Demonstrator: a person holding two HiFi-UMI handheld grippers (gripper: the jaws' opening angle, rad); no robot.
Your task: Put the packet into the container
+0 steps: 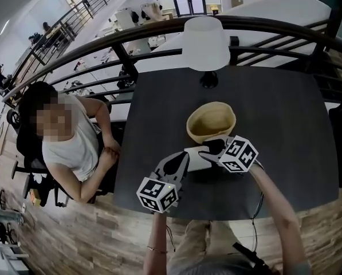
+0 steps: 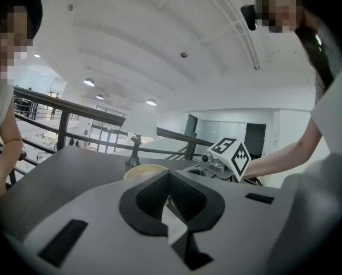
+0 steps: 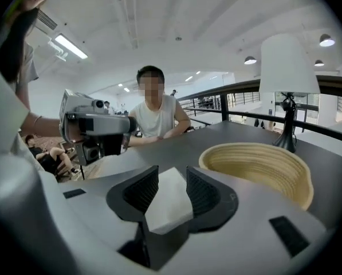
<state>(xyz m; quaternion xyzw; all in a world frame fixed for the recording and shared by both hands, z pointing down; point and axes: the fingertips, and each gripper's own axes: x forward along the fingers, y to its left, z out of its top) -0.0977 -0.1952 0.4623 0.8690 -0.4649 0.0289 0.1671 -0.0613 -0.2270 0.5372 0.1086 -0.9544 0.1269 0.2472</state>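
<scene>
A flat white packet lies on the dark table, just in front of a tan ribbed container that is round and open-topped. My right gripper comes in from the right and stands open, its pads either side of the packet without pressing on it. The container is just beyond and to the right. My left gripper is at the packet's left edge. In the left gripper view its tips meet, with a white sliver showing behind them.
A white-shaded lamp stands at the table's far edge behind the container. A person in a white top sits at the table's left side with arms on its edge. A dark railing runs behind the table. Wooden floor lies below.
</scene>
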